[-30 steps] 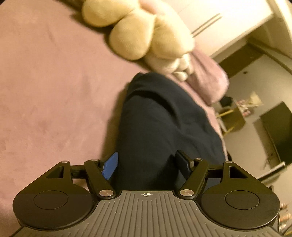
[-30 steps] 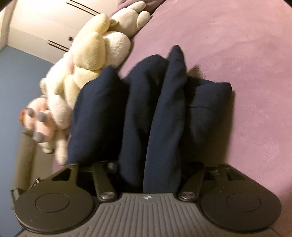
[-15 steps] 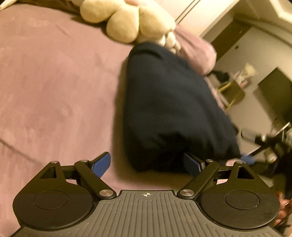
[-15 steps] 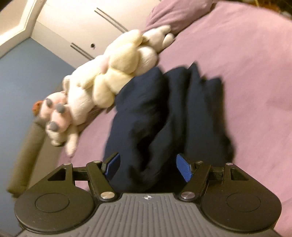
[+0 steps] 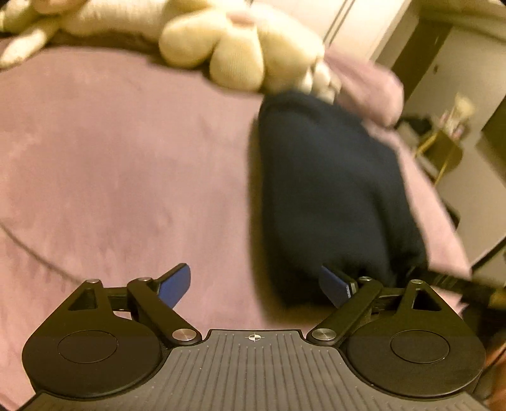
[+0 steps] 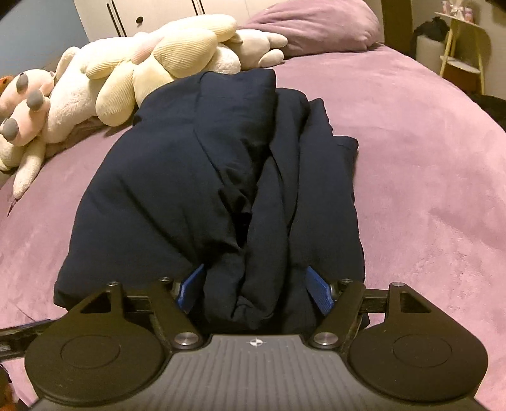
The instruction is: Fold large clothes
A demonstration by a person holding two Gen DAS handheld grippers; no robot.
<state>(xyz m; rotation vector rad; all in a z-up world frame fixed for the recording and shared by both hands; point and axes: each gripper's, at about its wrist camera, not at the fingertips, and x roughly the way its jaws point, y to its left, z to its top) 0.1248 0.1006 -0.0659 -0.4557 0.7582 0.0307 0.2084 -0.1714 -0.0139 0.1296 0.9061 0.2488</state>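
A dark navy folded garment [image 6: 221, 189] lies in a thick bundle on the purple bed cover [image 6: 427, 158]. It also shows in the left wrist view [image 5: 332, 189], to the right of centre. My left gripper [image 5: 256, 286] is open and empty, just short of the bundle's near left corner. My right gripper [image 6: 254, 291] is open, its blue pads on either side of the bundle's near folds without pinching them.
Cream and pink plush toys [image 6: 151, 63] lie against the garment's far end, also in the left wrist view [image 5: 237, 41]. A purple pillow [image 6: 316, 25] sits behind them. White wardrobe doors stand at the back, and a small stool [image 6: 461, 63] beside the bed.
Both grippers let go of the garment and opened wide. Both drew back, and the bundle now rests flat on the bed. The left gripper shifted left of it.
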